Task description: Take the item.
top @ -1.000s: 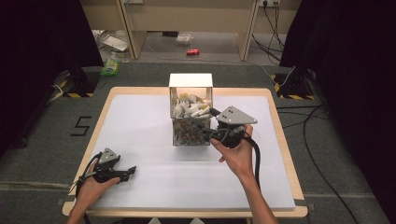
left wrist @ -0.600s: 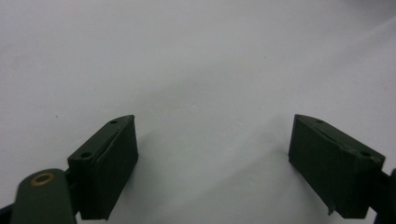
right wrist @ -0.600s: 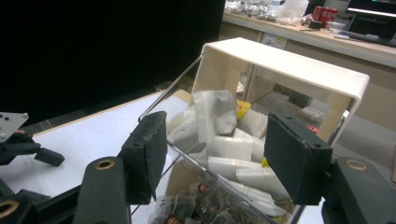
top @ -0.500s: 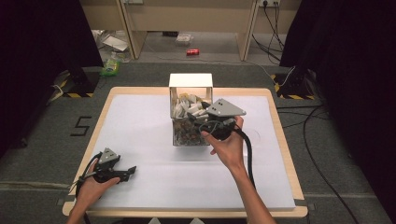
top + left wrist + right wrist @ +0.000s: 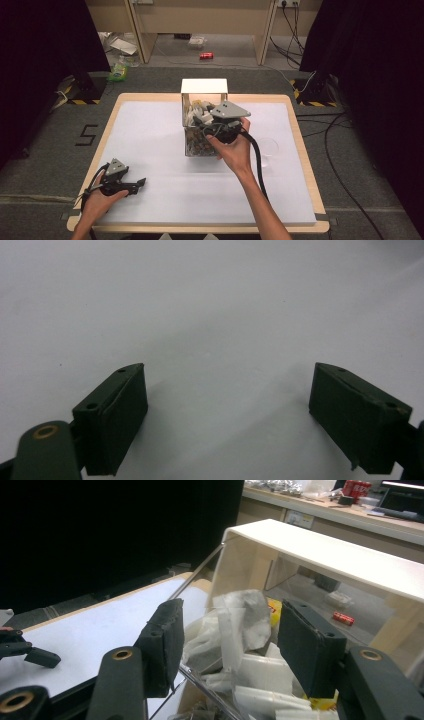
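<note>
Your right gripper [image 5: 207, 126] hangs over the open top of the clear box [image 5: 202, 142], which stands at the middle of the white table [image 5: 150, 125], toward its far edge; the box is heaped with small white packets [image 5: 235, 630] (a few yellow ones show among them); in the right gripper view your jaws stand apart, one outside the near wall and one over the heap, with a crumpled white packet between them but not pinched, so the claw is released. Your left gripper [image 5: 136, 184] rests low at the near left corner of the table, well apart from the box; in the left gripper view its jaws gape wide over bare white surface, grasping nothing.
</note>
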